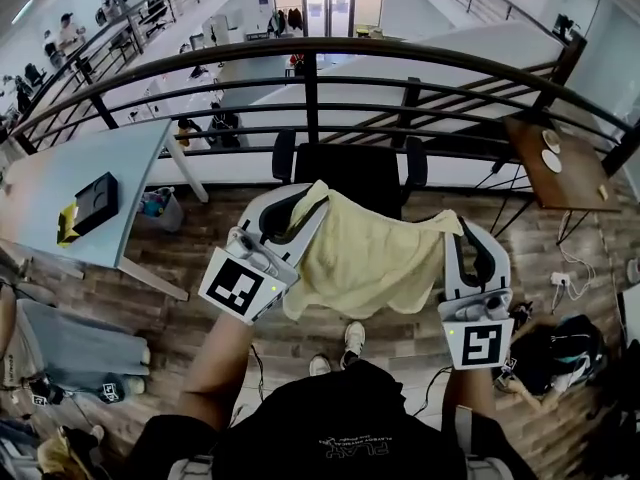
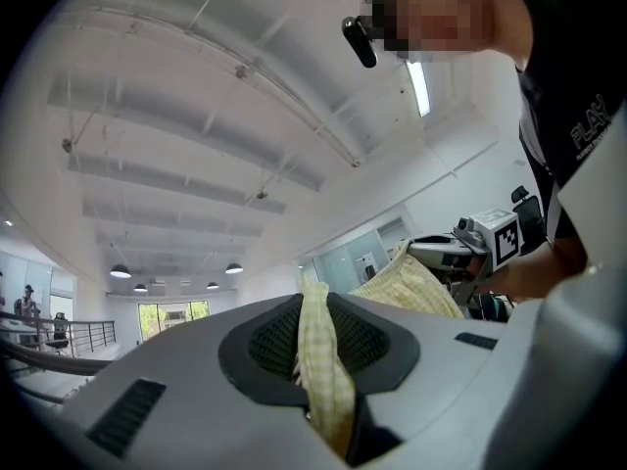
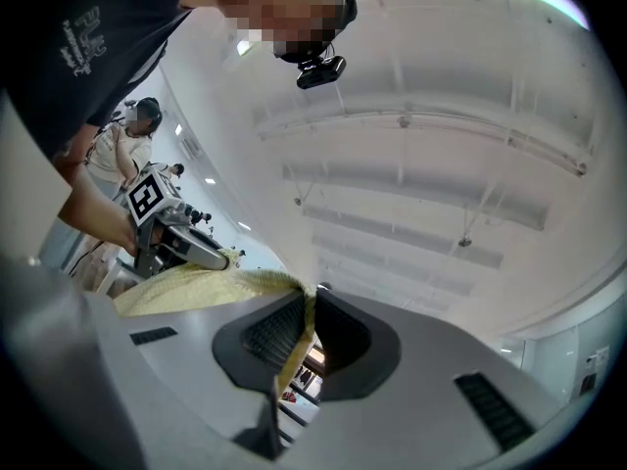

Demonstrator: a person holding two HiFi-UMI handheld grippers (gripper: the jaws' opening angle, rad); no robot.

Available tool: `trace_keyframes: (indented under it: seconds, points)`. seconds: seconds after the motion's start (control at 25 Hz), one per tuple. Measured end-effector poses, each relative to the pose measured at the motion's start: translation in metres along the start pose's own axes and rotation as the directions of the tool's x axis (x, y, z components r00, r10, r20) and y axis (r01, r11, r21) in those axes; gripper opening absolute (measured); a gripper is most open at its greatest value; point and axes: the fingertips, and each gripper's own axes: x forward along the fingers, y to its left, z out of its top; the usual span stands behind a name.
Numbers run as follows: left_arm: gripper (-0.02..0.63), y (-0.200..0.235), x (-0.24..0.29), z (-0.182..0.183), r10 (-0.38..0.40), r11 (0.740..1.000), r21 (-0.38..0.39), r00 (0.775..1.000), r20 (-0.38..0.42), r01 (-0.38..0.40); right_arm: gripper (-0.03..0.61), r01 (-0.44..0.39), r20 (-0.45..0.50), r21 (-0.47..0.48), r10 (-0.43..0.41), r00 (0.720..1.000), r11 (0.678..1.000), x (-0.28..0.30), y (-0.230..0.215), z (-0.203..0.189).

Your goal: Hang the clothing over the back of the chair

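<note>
A pale yellow checked garment [image 1: 362, 253] hangs spread between my two grippers, in front of a black office chair [image 1: 350, 173] that stands by the railing. My left gripper [image 1: 312, 196] is shut on the garment's left top corner, and the cloth [image 2: 319, 360] shows bunched between its jaws. My right gripper [image 1: 456, 226] is shut on the right top corner, with a thin fold of cloth [image 3: 299, 341] pinched between its jaws. Both grippers point slightly upward, at about the height of the chair's backrest. The garment hides most of the chair's seat.
A dark metal railing [image 1: 320, 98] runs behind the chair above a lower floor. A light blue table [image 1: 70, 198] stands at the left with a black box on it. A brown side table [image 1: 560, 168] is at the right. Bags and cables lie on the wooden floor.
</note>
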Motion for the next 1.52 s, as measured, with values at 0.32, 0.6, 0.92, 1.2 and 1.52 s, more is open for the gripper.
trace_keyframes:
  seconds: [0.32,0.6,0.92,1.2,1.52]
  points:
    - [0.081,0.019,0.033,-0.001,-0.036,0.998,0.049,0.999,-0.028,0.038,0.041,-0.068,-0.007,-0.051,0.068,0.998,0.996,0.029,-0.021,-0.010]
    - [0.083,0.046,0.055,-0.009,-0.051,0.997,0.057,0.996,-0.069,0.055,0.041,-0.101,-0.072,-0.075,0.096,0.993,0.992,0.065,-0.037,-0.031]
    - [0.083,0.075,0.076,-0.017,-0.049,0.996,0.073,0.995,-0.091,0.056,0.041,-0.136,-0.099,-0.054,0.130,0.987,0.989,0.101,-0.047,-0.050]
    - [0.084,0.092,0.092,-0.032,-0.063,0.994,0.078,0.990,-0.126,0.073,0.041,-0.199,-0.094,-0.007,0.197,0.976,0.980,0.122,-0.051,-0.064]
    - [0.084,0.107,0.105,-0.038,-0.080,0.993,0.079,0.989,-0.128,0.090,0.041,-0.240,-0.079,-0.012,0.238,0.968,0.971,0.143,-0.055,-0.079]
